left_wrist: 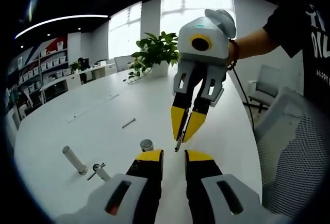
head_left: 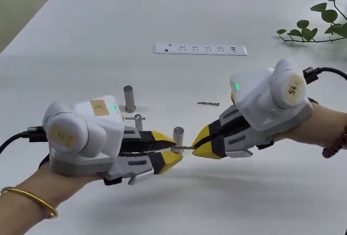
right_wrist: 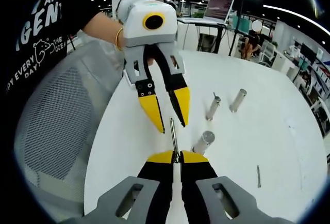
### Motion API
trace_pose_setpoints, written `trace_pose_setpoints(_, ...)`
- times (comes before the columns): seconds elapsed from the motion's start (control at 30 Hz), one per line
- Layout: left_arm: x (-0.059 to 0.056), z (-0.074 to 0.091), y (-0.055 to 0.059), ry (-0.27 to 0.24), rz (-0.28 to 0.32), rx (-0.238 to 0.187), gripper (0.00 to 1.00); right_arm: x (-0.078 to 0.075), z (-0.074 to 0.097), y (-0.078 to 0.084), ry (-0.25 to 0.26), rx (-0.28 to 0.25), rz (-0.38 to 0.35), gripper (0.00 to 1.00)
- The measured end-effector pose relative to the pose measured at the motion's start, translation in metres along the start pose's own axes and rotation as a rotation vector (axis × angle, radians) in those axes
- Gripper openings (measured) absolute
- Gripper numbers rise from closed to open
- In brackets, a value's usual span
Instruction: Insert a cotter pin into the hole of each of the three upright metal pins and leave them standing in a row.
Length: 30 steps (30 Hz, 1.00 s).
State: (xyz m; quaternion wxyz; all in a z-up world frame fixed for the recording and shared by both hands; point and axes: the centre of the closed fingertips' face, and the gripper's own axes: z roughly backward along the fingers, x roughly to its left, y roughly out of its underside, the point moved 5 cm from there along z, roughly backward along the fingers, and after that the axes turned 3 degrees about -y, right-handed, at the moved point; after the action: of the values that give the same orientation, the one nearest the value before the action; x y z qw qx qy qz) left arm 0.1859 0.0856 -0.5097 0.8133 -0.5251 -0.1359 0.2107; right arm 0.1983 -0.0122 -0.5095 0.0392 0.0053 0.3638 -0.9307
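Note:
Three metal pins stand upright on the white table [head_left: 97,45]. The near pin [head_left: 178,136] rises between the two gripper tips. The middle pin [head_left: 139,121] has a cotter pin through it, and the far pin [head_left: 129,98] is bare. My right gripper [right_wrist: 178,157] is shut on a cotter pin [right_wrist: 174,137] that points toward the near pin [right_wrist: 204,142]. My left gripper [left_wrist: 174,155] is open, with the near pin [left_wrist: 147,145] just outside its left jaw. Both grippers, left [head_left: 168,149] and right [head_left: 198,144], meet tip to tip in the head view. A spare cotter pin [head_left: 209,103] lies loose behind.
A white power strip [head_left: 199,49] lies farther back on the table. A potted plant [head_left: 317,26] trails over the far right corner. Office chairs stand beside the table's edge [right_wrist: 62,126].

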Motion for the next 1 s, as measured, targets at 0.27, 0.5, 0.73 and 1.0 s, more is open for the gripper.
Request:
trace_pose_setpoints(0.27,0.008,-0.002,0.006,-0.093,0.004,-0.01,0.16,-0.006,0.003,0.007,0.034,0.039,-0.008,0.0)
trace_pose_setpoints(0.5,0.008,-0.012,0.015,-0.149,0.05,-0.01,0.16,-0.015,0.005,0.018,0.073,0.083,-0.032,0.0)
trace_pose_setpoints(0.73,0.013,-0.023,0.023,-0.239,0.122,-0.007,0.16,-0.023,0.004,0.027,0.107,0.124,-0.061,0.0)
trace_pose_setpoints(1.0,0.016,-0.032,0.031,-0.289,0.226,-0.012,0.17,-0.031,0.003,0.035,0.136,0.141,-0.098,0.0)
